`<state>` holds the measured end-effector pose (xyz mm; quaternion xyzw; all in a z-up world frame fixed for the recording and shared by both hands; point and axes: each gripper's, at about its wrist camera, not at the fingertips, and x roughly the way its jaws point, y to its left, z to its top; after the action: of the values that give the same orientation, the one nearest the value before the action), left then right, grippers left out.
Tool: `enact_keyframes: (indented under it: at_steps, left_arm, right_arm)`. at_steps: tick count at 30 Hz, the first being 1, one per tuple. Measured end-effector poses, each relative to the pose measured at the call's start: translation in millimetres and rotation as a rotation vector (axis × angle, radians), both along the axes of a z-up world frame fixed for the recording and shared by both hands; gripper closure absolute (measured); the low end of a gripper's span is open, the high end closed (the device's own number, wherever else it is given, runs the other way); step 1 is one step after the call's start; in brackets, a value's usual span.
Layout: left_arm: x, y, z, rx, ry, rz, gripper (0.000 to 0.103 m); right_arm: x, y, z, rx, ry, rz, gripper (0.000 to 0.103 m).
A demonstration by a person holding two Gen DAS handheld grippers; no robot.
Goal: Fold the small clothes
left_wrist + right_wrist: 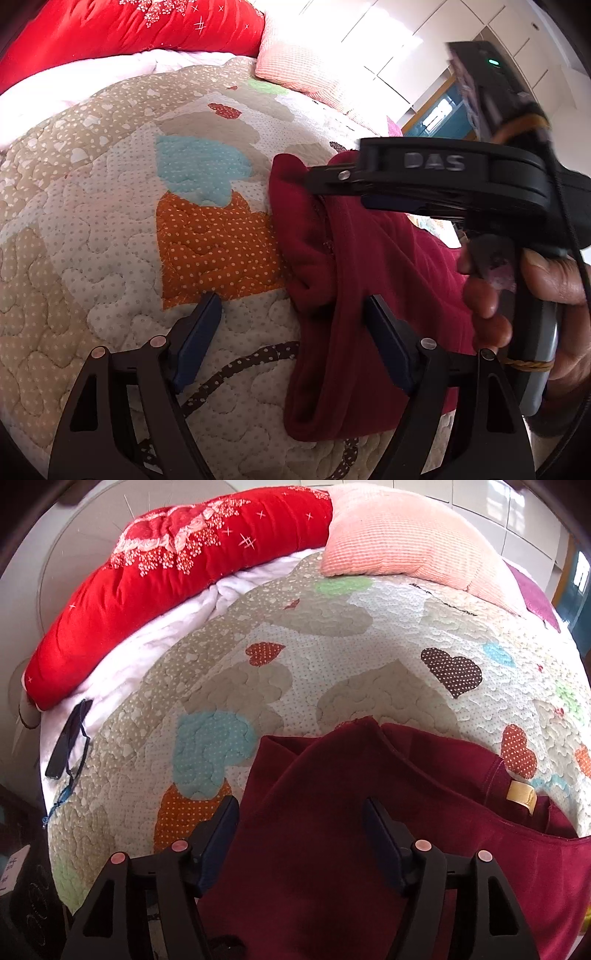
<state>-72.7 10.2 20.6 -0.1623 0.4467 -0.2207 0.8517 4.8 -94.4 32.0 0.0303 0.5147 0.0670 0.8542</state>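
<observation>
Left wrist view shows the left tool [291,339] with its jaws spread wide, low over the quilted bed cover [110,229]. Its left finger hangs above the bare quilt just below an orange patch; its right finger [388,350] sits over the edge of the dark red garment [369,266]. A ridge of the cloth's folded edge lies between the two fingers, but neither pad presses on it, so this tool grips nothing.

Across the upper right of the same view, the right tool [424,181] reaches in sideways above the garment, carried by a person's hand [517,295] wrapped around its handle. From this side its fingertips are partly hidden by the cloth.

Right wrist view looks down along the right tool [301,834]: its jaws stand well apart, open over the red cloth, with fabric lying flat beneath and between them and no pad clamped on it.

The dark red garment [369,812] lies partly folded on the quilt toward the bed's near edge, a yellow label [521,796] showing at its right side. A red duvet [184,554] and a pink pillow [399,535] rest along the far edge of the bed.
</observation>
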Motion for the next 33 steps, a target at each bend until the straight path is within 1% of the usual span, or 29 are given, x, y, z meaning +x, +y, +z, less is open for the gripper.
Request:
enact_keyframes:
  at_steps: [1, 4, 6, 8, 10, 12, 15, 16, 17, 18, 19, 20, 21, 23, 24, 26, 28, 29, 30, 32, 33]
  left_arm:
    - [0.8, -0.9, -0.4, 0.002, 0.0, 0.0, 0.022]
    - [2.0, -1.7, -1.2, 0.002, 0.001, -0.001, 0.022]
    - [3.4, -1.8, -1.5, 0.001, 0.002, -0.001, 0.022]
    - [4.7, -1.9, -1.2, 0.004, 0.001, -0.003, 0.022]
    - [5.3, -1.6, -1.1, 0.004, 0.001, -0.004, 0.022]
    - [7.6, -1.5, -1.7, 0.0, 0.003, -0.005, 0.022]
    - [8.1, -1.3, -2.0, 0.003, 0.0, -0.008, 0.022]
    - [8.2, -1.5, -2.1, 0.007, -0.002, -0.009, 0.022]
    - [8.3, -1.9, -2.2, 0.011, -0.005, -0.009, 0.022]
    - [8.1, -2.4, -2.5, 0.015, -0.007, -0.009, 0.022]
    - [7.3, -3.0, -2.9, 0.017, -0.01, -0.009, 0.022]
    - [7.2, -3.2, -2.7, 0.018, -0.011, -0.009, 0.022]
    - [6.8, -3.4, -2.5, 0.014, -0.015, -0.011, 0.022]
    - [3.8, -3.4, -0.9, -0.005, -0.024, -0.02, 0.018]
    - [2.6, -4.6, 0.2, -0.018, -0.029, -0.033, 0.018]
    - [-0.3, -9.5, 1.5, -0.026, -0.037, -0.068, 0.018]
    - [-4.0, -18.2, 2.7, -0.011, -0.053, -0.098, 0.018]
    - [-7.4, -25.0, 3.9, 0.006, -0.066, -0.129, 0.018]
    - [-11.0, -30.1, 6.1, 0.011, -0.078, -0.154, 0.021]
    - [-19.8, -39.4, 15.1, -0.02, -0.098, -0.213, 0.046]
    - [-23.5, -43.3, 20.7, -0.031, -0.111, -0.231, 0.05]
  right_arm:
    - [3.0, 2.6, -3.7, -0.01, 0.013, 0.001, 0.036]
    - [9.3, 10.1, -11.4, -0.054, 0.021, 0.01, 0.029]
    - [11.7, 14.4, -16.4, -0.071, 0.032, 0.022, 0.018]
    - [14.3, 21.0, -21.8, -0.102, 0.045, 0.047, 0.012]
    - [16.5, 26.9, -26.9, -0.147, 0.05, 0.068, 0.01]
    - [17.9, 34.5, -33.4, -0.215, 0.048, 0.088, 0.009]
    - [14.9, 40.7, -40.5, -0.279, 0.01, 0.103, 0.01]
    - [12.8, 40.5, -40.8, -0.281, -0.007, 0.099, 0.011]
    - [10.4, 39.6, -39.9, -0.28, -0.022, 0.1, 0.025]
    - [7.8, 37.8, -37.1, -0.282, -0.043, 0.094, 0.044]
    - [4.3, 33.2, -32.2, -0.27, -0.06, 0.089, 0.049]
    - [0.7, 28.5, -27.1, -0.23, -0.068, 0.096, 0.061]
    - [-3.2, 22.0, -20.7, -0.19, -0.078, 0.099, 0.07]
    - [-13.0, 5.6, -6.2, -0.102, -0.114, 0.084, 0.077]
    - [-19.8, -6.1, 1.9, -0.038, -0.135, 0.062, 0.079]
    - [-33.1, -22.1, 13.1, 0.065, -0.167, 0.025, 0.081]
    - [-45.8, -35.8, 21.6, 0.14, -0.201, 0.0, 0.083]
    - [-52.4, -40.3, 25.3, 0.165, -0.213, -0.009, 0.083]
    - [-58.5, -46.7, 28.0, 0.193, -0.229, -0.016, 0.084]
    - [-66.7, -58.2, 35.2, 0.246, -0.246, -0.035, 0.084]
    - [-73.8, -66.5, 38.5, 0.281, -0.257, -0.054, 0.084]
